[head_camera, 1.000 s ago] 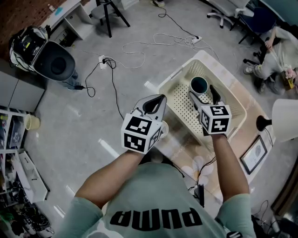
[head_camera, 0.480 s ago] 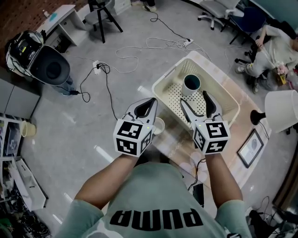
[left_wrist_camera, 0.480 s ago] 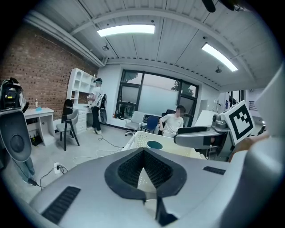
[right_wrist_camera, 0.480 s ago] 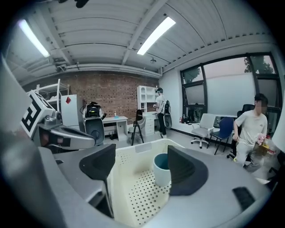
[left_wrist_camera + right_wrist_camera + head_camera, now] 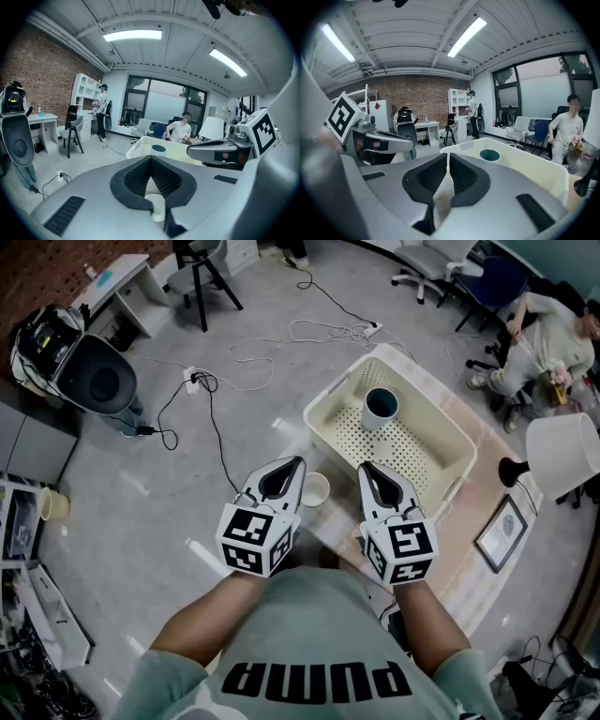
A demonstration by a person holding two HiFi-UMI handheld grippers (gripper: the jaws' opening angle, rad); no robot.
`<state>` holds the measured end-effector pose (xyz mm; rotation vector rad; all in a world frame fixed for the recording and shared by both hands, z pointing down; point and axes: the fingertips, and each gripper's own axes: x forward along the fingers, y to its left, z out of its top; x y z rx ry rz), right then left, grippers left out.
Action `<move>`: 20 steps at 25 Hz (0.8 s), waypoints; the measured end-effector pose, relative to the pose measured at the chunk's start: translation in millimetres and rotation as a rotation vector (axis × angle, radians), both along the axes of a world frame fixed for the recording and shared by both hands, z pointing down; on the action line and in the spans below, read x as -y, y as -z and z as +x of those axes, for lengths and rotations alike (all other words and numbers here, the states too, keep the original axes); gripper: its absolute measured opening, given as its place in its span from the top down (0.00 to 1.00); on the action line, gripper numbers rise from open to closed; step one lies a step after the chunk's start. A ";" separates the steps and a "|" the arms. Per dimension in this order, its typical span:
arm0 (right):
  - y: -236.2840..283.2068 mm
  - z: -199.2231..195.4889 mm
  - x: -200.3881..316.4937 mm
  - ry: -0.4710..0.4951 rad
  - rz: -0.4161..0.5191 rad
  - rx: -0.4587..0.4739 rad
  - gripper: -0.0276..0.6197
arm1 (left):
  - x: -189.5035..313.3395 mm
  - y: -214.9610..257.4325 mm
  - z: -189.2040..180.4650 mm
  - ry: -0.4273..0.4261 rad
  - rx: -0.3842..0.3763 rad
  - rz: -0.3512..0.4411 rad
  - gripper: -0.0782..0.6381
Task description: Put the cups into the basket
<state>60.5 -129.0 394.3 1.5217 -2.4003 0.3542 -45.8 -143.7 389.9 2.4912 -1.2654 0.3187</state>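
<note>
A cream perforated basket [image 5: 441, 442] stands on the table, and a teal cup [image 5: 380, 407] stands upright inside it at the far side. A white cup [image 5: 314, 489] sits by the table's near-left edge, outside the basket, between my two grippers. My left gripper [image 5: 296, 463] is shut and empty, just left of the white cup, which shows below its jaws [image 5: 157, 208]. My right gripper [image 5: 364, 468] has just closed its jaws with nothing between them. It is shut in front of the basket [image 5: 525, 161], with the teal cup [image 5: 489, 154] ahead of it.
A white lamp [image 5: 562, 456] and a framed picture [image 5: 504, 535] stand on the table right of the basket. Cables [image 5: 281, 343] trail over the floor beyond. A black machine [image 5: 94, 376] stands at far left. A person [image 5: 553, 329] sits at far right among office chairs.
The right gripper has drawn back out of the basket, leaving the teal cup there, and its jaws went from wide open to shut. The left gripper also pulled back a little.
</note>
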 end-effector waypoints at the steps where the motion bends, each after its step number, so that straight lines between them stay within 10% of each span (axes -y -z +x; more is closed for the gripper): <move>1: -1.8 -2.6 -5.2 0.005 -0.001 0.001 0.92 | -3.7 -1.6 -0.4 0.001 0.000 0.001 0.89; 20: -21.2 -52.5 -41.8 0.084 -0.059 -0.036 0.93 | -29.6 -7.2 -36.8 0.054 -0.008 0.006 0.89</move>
